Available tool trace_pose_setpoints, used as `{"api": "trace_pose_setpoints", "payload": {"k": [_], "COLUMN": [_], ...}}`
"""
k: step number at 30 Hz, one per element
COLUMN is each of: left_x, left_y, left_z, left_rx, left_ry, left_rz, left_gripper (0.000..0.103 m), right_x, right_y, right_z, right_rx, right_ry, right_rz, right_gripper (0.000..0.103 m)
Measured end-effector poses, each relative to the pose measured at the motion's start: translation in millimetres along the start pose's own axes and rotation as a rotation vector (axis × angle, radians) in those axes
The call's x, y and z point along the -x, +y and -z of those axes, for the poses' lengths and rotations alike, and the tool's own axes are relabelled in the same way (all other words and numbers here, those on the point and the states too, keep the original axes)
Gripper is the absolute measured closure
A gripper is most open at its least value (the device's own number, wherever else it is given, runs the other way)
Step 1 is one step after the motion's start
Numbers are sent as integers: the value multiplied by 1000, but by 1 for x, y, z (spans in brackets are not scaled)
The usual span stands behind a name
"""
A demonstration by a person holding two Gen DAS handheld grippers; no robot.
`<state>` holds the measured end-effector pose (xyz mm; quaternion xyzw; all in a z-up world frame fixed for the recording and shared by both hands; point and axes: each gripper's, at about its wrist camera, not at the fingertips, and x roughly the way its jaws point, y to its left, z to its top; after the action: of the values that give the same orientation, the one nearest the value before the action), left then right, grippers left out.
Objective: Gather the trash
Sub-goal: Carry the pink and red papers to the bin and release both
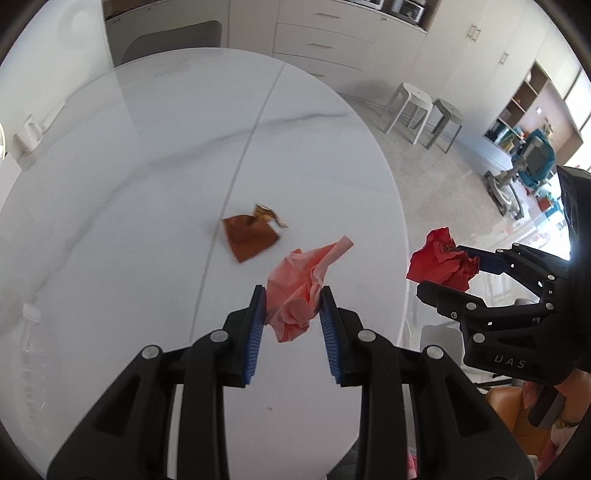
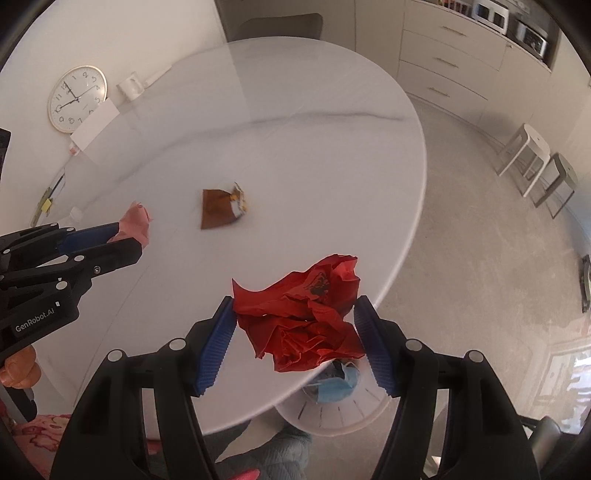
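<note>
Table (image 2: 295, 129); gripper lettering "GenRobot.AI", "DAS"

Domestic dining area adjoining a kitchen. An oval white marble-patterned table (image 1: 147, 155) stands before cream cabinets with rows of metal-handled drawers (image 1: 325, 33) and countertop appliances in a recess (image 2: 532, 31). Two small square stools, one white (image 1: 410, 107) and one grey (image 1: 445, 122), sit on the pale speckled floor. A round white wall clock (image 2: 77, 99) leans by the wall; open shelving (image 1: 524, 107) lies beyond.
</note>
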<state>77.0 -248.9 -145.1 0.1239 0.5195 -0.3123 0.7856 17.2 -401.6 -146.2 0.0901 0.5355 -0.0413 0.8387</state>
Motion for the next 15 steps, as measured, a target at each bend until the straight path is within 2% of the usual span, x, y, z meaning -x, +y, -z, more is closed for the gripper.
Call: {"api": "trace_pose_setpoints", "payload": {"k": [4, 10, 15], "left_x": [-7, -47, -85], "left_y": [-51, -134, -175], "left_z": [10, 45, 66], "left_rx": [-81, -165, -187], "left_ry": [24, 135, 205], "left_rz": [26, 104, 94], "left_gripper": [74, 74, 74], "right_x": [22, 38, 42], "right_y": [-45, -109, -137], "right_z": [42, 94, 120], "right_rx": [-61, -138, -153], "right_ry": [-3, 18, 42], "right_rz": [22, 57, 67], "right_gripper": [36, 36, 36]}}
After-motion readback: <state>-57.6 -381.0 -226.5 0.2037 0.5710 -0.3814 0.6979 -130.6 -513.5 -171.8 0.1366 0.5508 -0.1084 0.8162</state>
